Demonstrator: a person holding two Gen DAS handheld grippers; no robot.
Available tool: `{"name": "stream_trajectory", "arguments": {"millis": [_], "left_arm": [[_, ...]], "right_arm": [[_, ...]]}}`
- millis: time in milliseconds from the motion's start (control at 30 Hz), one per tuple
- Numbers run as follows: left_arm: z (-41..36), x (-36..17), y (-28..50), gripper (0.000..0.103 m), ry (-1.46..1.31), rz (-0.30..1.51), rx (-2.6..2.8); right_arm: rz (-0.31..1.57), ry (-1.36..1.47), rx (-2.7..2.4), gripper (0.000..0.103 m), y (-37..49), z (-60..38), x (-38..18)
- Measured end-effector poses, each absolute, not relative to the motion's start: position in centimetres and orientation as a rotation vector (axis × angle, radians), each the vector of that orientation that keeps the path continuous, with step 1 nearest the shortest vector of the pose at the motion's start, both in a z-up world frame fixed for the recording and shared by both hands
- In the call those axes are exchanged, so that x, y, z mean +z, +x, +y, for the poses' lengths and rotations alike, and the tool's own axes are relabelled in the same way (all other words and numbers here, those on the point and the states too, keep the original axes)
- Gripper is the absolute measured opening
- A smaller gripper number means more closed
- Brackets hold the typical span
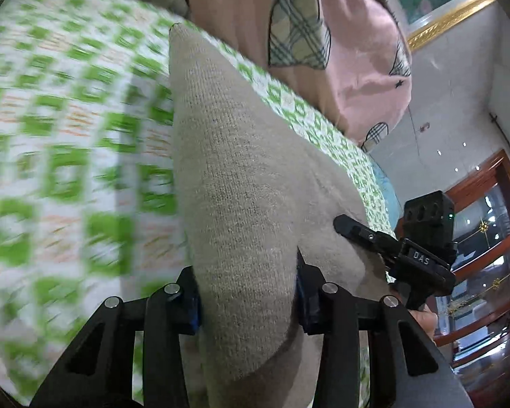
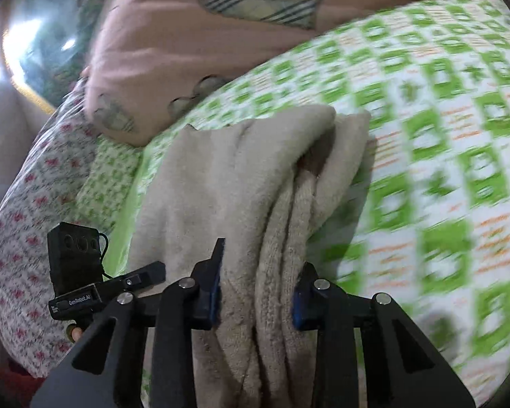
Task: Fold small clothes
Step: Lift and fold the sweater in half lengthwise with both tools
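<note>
A bed (image 1: pixel 68 142) carries everything, spread with a white cover printed in green squares and small orange marks. A beige knitted garment (image 1: pixel 234 170) lies on it; in the right wrist view its bunched folds (image 2: pixel 255 170) run from the middle toward 6 o'clock. A pink garment (image 2: pixel 173 51) with plaid heart patches rests on the cover at 11 o'clock from the beige one. At 9 o'clock, by the bed's edge, lies a white cloth with red flowers (image 2: pixel 27 210).
</note>
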State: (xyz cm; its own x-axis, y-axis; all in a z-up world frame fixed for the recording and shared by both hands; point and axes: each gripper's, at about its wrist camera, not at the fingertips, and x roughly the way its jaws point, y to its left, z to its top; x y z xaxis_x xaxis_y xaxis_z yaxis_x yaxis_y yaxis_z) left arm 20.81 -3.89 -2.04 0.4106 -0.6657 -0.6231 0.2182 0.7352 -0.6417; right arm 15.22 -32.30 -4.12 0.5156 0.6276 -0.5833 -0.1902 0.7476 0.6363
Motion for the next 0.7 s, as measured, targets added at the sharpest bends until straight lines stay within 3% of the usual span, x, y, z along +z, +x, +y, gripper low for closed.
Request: {"name": "stream_trajectory", "arguments": {"millis": [233,433,700], "left_arm": [[5.3,0.2,13.9,0.041,-0.502,0.958,-0.5],[10.2,-2.6,10.8,0.042,-0.551,0.985,-0.425],[10.9,-3.2,9.9,0.059,-0.535,0.977,-0.379]], "right_arm": [[0.902,0.508,0.694,0.032,13.1,-23.4,-4.1],[0.975,0.473,0.742,0.032,12.9,-18.2,-6.3],[1.053,0.495,0.668,0.051,12.7,-19.0,-8.1]]}}
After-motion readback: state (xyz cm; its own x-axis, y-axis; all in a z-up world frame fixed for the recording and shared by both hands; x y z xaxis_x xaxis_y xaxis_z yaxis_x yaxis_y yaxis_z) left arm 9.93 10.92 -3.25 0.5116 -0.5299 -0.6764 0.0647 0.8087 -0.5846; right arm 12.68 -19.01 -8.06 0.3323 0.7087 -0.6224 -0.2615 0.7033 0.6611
